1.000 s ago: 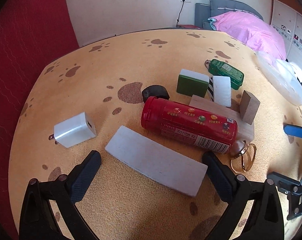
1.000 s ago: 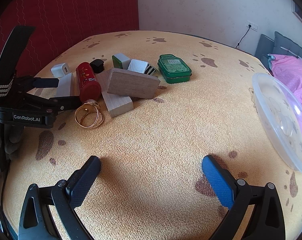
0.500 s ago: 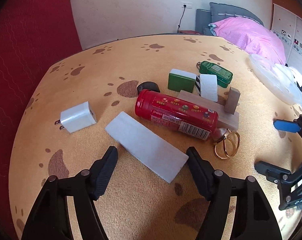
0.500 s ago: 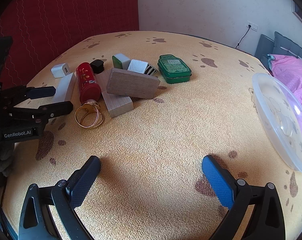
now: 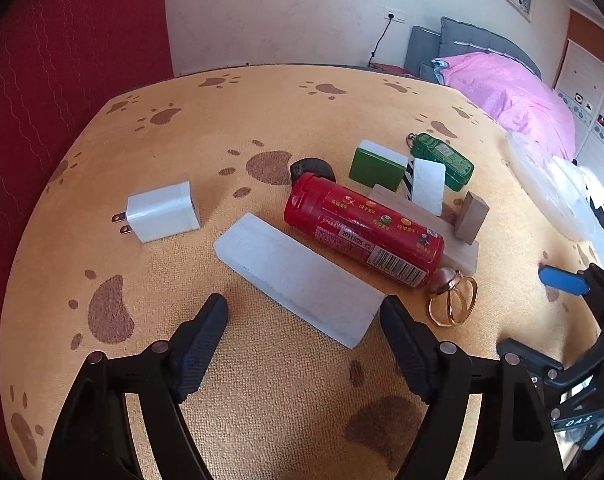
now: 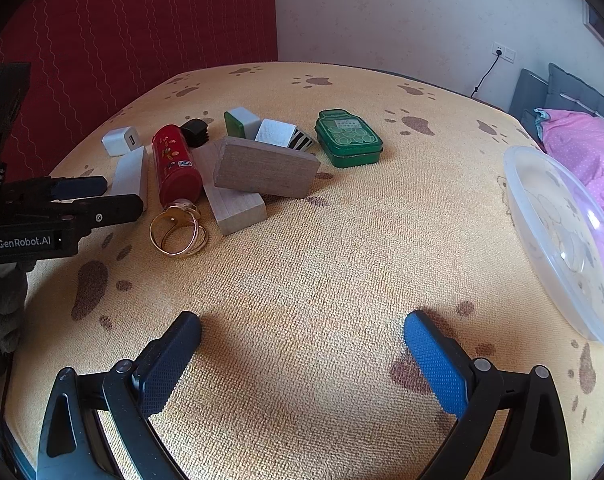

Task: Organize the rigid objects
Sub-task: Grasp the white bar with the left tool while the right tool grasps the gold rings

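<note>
From the left wrist view, the left gripper (image 5: 302, 316) hangs low over the paw-print bench (image 5: 262, 120), its jaws released and spread, holding nothing. The near end of a white slab (image 5: 298, 276) lies just beyond the fingertips, between their lines. Just behind the slab a red canister (image 5: 364, 230) lies on its side, its right end close to a gold ring (image 5: 454, 300). To the left sits a white charger (image 5: 162, 212), well apart from the canister. Behind the canister are a black cap (image 5: 312, 168), a green-and-white tile (image 5: 376, 166), a white tile (image 5: 428, 186) and a green tin (image 5: 442, 156). A brown block (image 5: 471, 217) leans on a pale wooden bar (image 5: 434, 224). At the far right lies a clear plastic bowl (image 5: 550, 184); the right gripper (image 5: 570, 320) shows at the right edge.

From the right wrist view, the right gripper (image 6: 302, 352) has its jaws released wide over bare bench (image 6: 342, 260), grasping nothing. The heap lies far left: canister (image 6: 176, 164), ring (image 6: 178, 230), bar (image 6: 234, 206), brown block (image 6: 266, 168), tin (image 6: 348, 138). The bowl (image 6: 558, 236) sits at the right edge. The left gripper (image 6: 90, 196) reaches in from the left, beside the slab (image 6: 130, 172).
</note>
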The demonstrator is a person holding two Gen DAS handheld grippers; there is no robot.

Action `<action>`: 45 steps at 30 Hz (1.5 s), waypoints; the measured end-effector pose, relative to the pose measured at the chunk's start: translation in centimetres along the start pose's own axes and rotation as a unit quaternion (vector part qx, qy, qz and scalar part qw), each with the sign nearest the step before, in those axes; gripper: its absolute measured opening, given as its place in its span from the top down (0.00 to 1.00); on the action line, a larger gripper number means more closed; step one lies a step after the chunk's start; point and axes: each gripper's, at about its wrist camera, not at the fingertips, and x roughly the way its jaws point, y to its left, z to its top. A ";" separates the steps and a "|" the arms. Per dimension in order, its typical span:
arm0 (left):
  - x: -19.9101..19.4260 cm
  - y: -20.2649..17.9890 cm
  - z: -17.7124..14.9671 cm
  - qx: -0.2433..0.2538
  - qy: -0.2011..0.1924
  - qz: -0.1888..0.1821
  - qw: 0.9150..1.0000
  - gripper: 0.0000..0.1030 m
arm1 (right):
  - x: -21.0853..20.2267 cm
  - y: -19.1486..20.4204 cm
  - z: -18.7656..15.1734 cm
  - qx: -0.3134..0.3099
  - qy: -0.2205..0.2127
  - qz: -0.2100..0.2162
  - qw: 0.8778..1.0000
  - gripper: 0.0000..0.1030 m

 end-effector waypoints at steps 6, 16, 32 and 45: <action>0.4 0.2 0.5 -0.007 0.008 0.006 1.000 0.17 | 0.0 0.1 0.0 0.000 0.000 0.000 1.000 0.00; 1.0 0.6 2.2 -0.076 0.003 0.019 0.997 0.17 | 0.0 0.0 0.0 0.000 0.000 0.000 1.000 0.00; -1.2 2.1 0.3 -0.138 -0.010 -0.034 0.990 0.61 | 0.0 0.0 0.0 0.000 -0.001 0.000 1.000 0.00; -0.1 1.4 0.2 -0.153 -0.008 -0.024 0.988 0.62 | 0.0 0.0 -0.1 0.000 -0.001 0.001 1.000 0.00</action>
